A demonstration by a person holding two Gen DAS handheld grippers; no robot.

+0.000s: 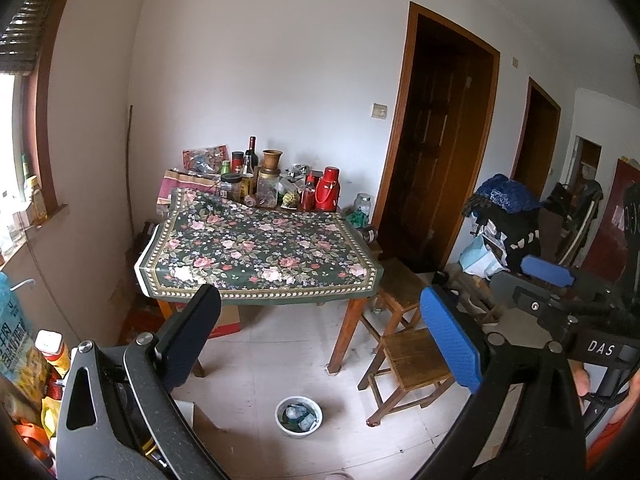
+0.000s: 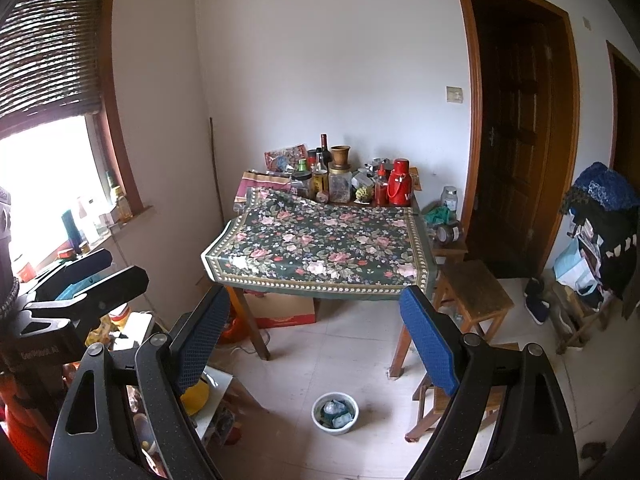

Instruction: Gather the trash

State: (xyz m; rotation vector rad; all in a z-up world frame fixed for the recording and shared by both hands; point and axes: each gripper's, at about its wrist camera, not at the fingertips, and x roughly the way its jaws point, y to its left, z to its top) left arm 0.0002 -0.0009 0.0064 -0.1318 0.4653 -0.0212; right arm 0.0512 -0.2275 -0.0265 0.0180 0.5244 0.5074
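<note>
A white bowl (image 1: 298, 416) with crumpled bluish trash in it sits on the tiled floor in front of the table; it also shows in the right wrist view (image 2: 335, 413). My left gripper (image 1: 320, 336) is open and empty, held high above the floor, facing the table. My right gripper (image 2: 316, 340) is open and empty at a similar height. The right gripper appears at the right edge of the left wrist view (image 1: 548, 276), and the left gripper at the left edge of the right wrist view (image 2: 86, 276). The table (image 1: 260, 256) has a floral cloth.
Bottles, jars and a red thermos (image 1: 327, 189) crowd the table's back edge. Wooden stools (image 1: 412, 364) stand right of the table. A cardboard box (image 2: 280, 310) lies under it. Clutter sits at the left by the window, and a laden rack (image 2: 600, 232) at the right by dark doors.
</note>
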